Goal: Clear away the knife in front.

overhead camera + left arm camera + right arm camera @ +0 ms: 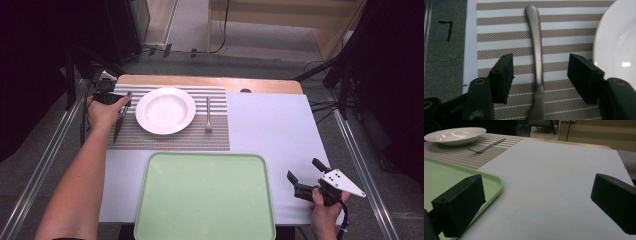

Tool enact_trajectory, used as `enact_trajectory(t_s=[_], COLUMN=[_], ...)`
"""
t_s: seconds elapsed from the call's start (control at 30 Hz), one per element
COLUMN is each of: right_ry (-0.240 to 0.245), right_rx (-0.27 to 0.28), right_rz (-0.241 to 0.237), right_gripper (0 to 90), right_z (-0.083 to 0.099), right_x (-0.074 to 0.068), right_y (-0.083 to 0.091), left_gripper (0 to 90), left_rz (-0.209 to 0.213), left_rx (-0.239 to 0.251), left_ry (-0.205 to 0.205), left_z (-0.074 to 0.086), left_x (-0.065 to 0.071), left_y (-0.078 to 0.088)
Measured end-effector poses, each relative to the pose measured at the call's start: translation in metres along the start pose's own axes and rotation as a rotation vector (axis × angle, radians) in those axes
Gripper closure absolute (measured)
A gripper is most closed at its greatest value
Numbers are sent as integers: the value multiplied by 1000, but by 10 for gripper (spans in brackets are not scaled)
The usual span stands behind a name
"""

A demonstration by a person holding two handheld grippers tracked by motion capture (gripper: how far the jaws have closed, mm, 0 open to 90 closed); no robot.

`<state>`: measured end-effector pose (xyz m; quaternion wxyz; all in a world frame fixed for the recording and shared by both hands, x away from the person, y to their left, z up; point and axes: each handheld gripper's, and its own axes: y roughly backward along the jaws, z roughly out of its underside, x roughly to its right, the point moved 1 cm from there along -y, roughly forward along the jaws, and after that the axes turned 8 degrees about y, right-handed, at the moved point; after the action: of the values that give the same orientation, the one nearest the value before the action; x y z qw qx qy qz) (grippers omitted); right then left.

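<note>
The person's left forearm stretches far forward with the left gripper point(121, 106) pointing back toward the person, jaws parted (neither pad pressing on anything), while the right gripper point(305, 173) sits near the body in the right hand point(325, 205), jaws spread wide.

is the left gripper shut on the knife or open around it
Open. The left gripper straddles the knife on the striped placemat; gaps show between both fingers and the handle.

From high above my side, one camera looks forward and down over the whole table, my left one peers close down onto the striped woven placemat point(564, 27), my right one skims low across toward that same mat point(461, 155).
</note>
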<state>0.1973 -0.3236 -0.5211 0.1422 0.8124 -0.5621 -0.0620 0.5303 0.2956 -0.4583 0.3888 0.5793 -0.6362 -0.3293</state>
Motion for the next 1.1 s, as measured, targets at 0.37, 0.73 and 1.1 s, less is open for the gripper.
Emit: enact_trajectory(t_s=[0.37, 0.73, 1.1], right_ry=[6, 7, 4], right_rx=[-2, -3, -7], right_rz=[1, -1, -2], right_gripper=[0, 0, 0], right_z=[0, 0, 0], right_x=[0, 1, 1], right_y=[-1, -1, -1], left_gripper=[671, 778, 783], left_rz=[-23, -12, 6], left_rx=[-71, -110, -112], left_ry=[-72, -98, -66], left_z=[6, 9, 10], left_x=[2, 3, 0], left_y=[-12, -15, -15])
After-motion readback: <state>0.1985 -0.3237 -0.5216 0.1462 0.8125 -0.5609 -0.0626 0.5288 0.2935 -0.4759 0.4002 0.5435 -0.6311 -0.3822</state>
